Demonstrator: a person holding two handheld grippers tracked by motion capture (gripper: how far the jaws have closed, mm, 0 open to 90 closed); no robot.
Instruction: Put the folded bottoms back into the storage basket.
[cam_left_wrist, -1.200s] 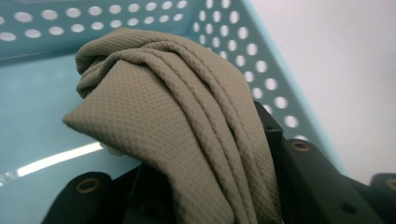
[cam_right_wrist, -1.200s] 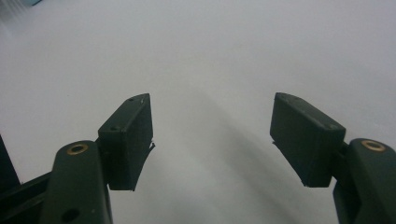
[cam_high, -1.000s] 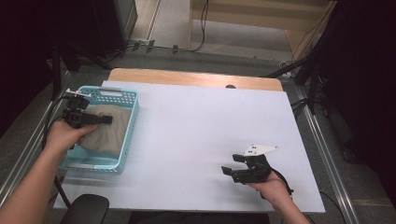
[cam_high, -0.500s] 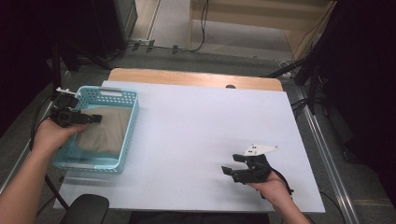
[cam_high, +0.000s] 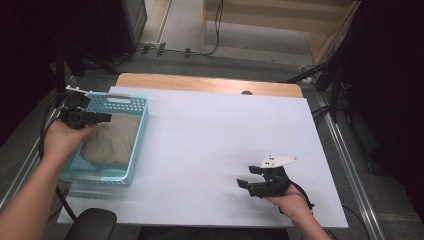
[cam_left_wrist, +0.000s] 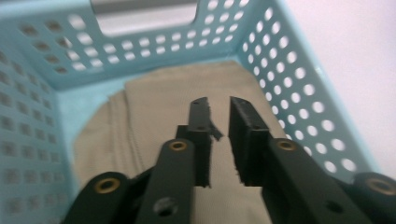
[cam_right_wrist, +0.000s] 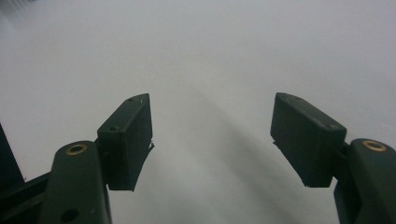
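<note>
Close to the person, the right gripper (cam_high: 248, 178) rests low on the white table (cam_high: 210, 145) with its jaws spread wide and nothing between them, well apart from the basket. Farther off on the left, the left gripper (cam_high: 102, 118) hangs over the blue basket (cam_high: 141, 131), and its jaws have just been closing, so now they are nearly together with only a thin gap and nothing in it. The folded tan cloth (cam_left_wrist: 154, 107) lies flat in the basket, just under and past those jaws
</note>
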